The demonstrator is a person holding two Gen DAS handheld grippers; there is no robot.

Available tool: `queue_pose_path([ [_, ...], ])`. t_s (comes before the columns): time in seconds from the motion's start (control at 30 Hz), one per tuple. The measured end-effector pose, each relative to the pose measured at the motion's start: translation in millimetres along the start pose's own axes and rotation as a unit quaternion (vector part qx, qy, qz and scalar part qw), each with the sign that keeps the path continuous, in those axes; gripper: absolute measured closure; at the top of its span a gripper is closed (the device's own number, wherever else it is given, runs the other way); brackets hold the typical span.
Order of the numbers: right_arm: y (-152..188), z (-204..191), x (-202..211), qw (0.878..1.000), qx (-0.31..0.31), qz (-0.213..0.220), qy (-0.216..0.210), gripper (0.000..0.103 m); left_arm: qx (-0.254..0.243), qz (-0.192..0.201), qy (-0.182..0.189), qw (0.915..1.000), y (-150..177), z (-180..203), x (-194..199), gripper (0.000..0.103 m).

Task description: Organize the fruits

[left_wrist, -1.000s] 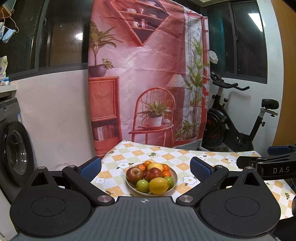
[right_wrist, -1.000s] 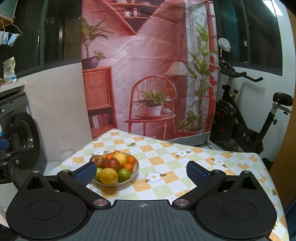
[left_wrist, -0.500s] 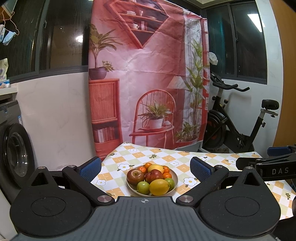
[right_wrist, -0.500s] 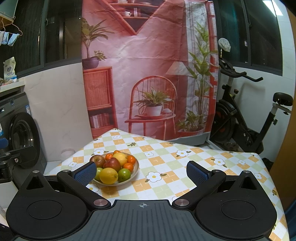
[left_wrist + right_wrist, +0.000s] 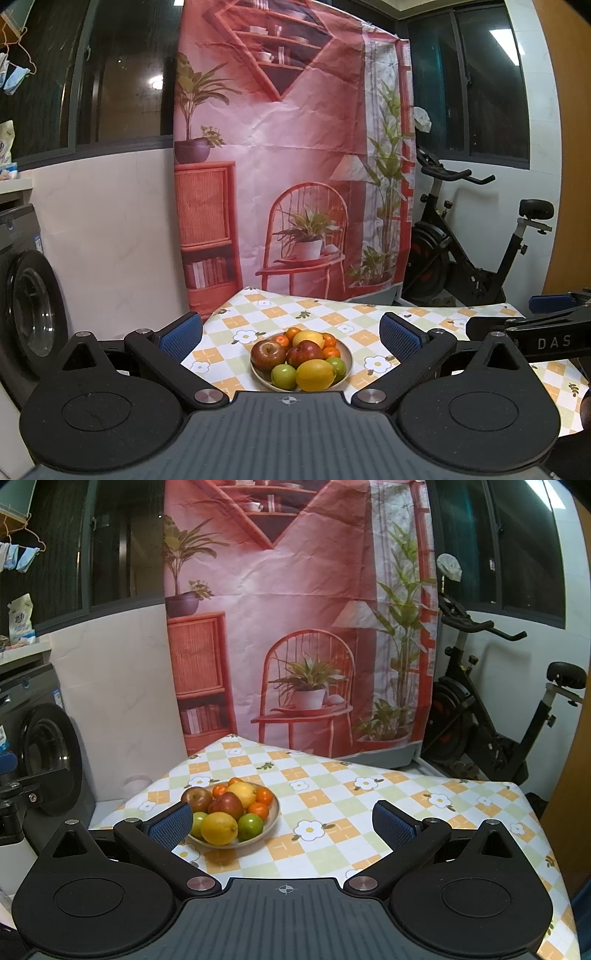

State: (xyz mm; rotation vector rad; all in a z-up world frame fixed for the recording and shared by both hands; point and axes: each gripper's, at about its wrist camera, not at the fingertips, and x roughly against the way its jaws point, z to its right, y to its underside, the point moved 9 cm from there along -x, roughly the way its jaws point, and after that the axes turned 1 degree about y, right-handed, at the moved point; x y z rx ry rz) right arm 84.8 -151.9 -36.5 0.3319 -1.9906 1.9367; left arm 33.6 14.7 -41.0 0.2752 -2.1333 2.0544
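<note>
My left gripper (image 5: 291,336) fills the bottom of its frame, its blue-padded fingers spread wide with nothing between them. Just beyond, low in the centre, the shallow beige bowl (image 5: 346,363) sits on the checked floral tablecloth (image 5: 332,314), heaped with fruit: a large yellow lemon (image 5: 316,374) at the front, a green lime (image 5: 283,376) to its left, two dark red apples (image 5: 268,355) behind, and small orange tangerines (image 5: 293,333) at the back.

My right gripper (image 5: 282,821) is likewise wide open and empty; in its view the bowl (image 5: 273,812) lies left of centre, its near-left edge hidden behind my left-hand pad (image 5: 170,825).

At the right edge of the left frame the right gripper's black finger, lettered DAS, pokes in.

Further back hang a pink printed backdrop (image 5: 295,147), a black exercise bike (image 5: 461,258) on the right and a grey washing machine (image 5: 26,302) on the left.
</note>
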Motion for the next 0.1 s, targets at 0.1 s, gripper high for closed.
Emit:
queue_pose_path([
  [0.1, 0.1, -0.1, -0.1, 1.000, 0.000, 0.000, 0.000, 0.000, -0.003, 0.001, 0.001, 1.0000, -0.5, 0.3, -0.9, 0.000],
])
